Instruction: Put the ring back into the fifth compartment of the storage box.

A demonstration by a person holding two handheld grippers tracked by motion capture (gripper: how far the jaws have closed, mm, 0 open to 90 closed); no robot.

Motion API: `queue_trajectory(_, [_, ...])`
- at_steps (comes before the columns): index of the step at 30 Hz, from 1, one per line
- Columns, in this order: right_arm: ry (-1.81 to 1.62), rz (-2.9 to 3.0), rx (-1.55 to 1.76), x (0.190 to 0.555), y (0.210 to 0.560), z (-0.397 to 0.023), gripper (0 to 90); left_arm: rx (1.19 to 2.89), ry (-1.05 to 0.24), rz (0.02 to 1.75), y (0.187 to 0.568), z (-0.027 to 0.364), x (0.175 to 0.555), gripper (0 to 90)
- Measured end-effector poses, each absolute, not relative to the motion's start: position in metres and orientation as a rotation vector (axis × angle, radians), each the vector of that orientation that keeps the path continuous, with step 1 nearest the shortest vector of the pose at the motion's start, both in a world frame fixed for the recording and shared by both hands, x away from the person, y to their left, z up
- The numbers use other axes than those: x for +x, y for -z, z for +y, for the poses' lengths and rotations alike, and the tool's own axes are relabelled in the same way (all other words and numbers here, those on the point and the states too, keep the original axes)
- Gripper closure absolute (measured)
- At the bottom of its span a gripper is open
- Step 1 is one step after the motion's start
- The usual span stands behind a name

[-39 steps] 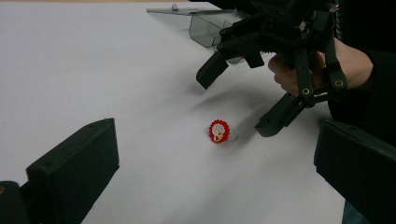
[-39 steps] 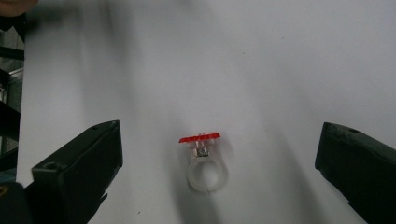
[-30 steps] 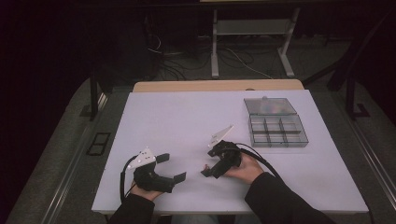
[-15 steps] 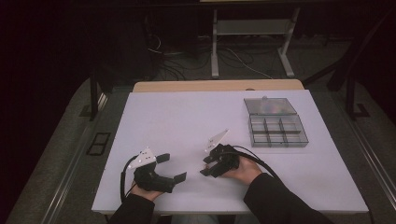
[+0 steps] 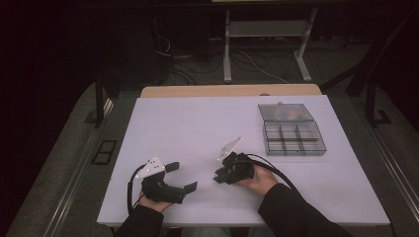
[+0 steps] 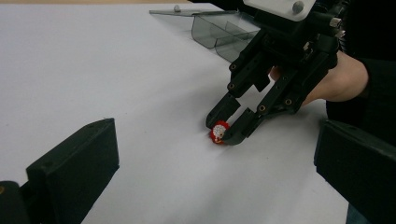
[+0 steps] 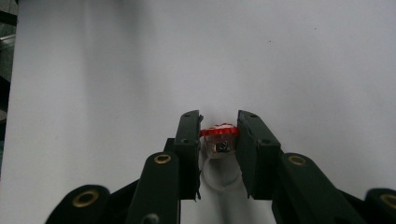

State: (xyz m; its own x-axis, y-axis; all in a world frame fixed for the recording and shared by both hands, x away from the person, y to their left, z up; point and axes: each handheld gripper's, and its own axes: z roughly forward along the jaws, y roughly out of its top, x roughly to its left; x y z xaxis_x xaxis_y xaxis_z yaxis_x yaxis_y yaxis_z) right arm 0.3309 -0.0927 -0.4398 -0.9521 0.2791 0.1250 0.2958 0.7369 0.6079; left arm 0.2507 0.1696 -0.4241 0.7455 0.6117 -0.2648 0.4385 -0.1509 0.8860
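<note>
**Right gripper clamped on small red-and-white ring at table surface**

White table (image 5: pixel 197 128) takes up the middle of the high view, dark floor around it. Clear plastic compartment box (image 5: pixel 294 136) sits at right centre of that view, lid standing open at its far edge, well apart from both hands.

Left gripper (image 5: pixel 170 180), lower left of the high view, held low over the table; jaws spread wide with nothing between them. In the left gripper view its two black jaws sit at the lower left and lower right corners, far apart.

Right gripper (image 5: pixel 217 177), lower centre of the high view, held in the right hand (image 5: pixel 259 180), tips down at the table. Its jaws have just been closing and now pinch a small thing.

Ring (image 7: pixel 219 140): red rim, white sparkly top, clear band beneath. In the right gripper view it sits at frame centre, squeezed between the two jaw tips. In the left gripper view, the ring (image 6: pixel 218 132) is at centre, touching or just above the table; cannot tell which.
</note>
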Motion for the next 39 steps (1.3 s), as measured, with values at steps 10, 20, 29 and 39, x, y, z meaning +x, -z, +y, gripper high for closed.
queue_trajectory(10, [1.012, -2.895, -0.494, 0.332, 0.435, -0.097, 70.6, 1.785, -0.19, 0.823, 0.424, 0.17, 0.251, 0.0])
queue_trajectory(20, [1.031, -2.876, -0.511, 0.335, 0.423, -0.107, 70.6, 1.785, -0.189, 0.825, 0.424, 0.17, 0.251, 0.0])
queue_trajectory(29, [1.053, -2.874, -0.526, 0.338, 0.414, -0.118, 70.6, 1.786, -0.192, 0.823, 0.424, 0.17, 0.251, 0.0])
queue_trajectory(39, [1.072, -2.867, -0.572, 0.341, 0.405, -0.134, 70.6, 1.784, -0.192, 0.825, 0.424, 0.17, 0.251, 0.0])
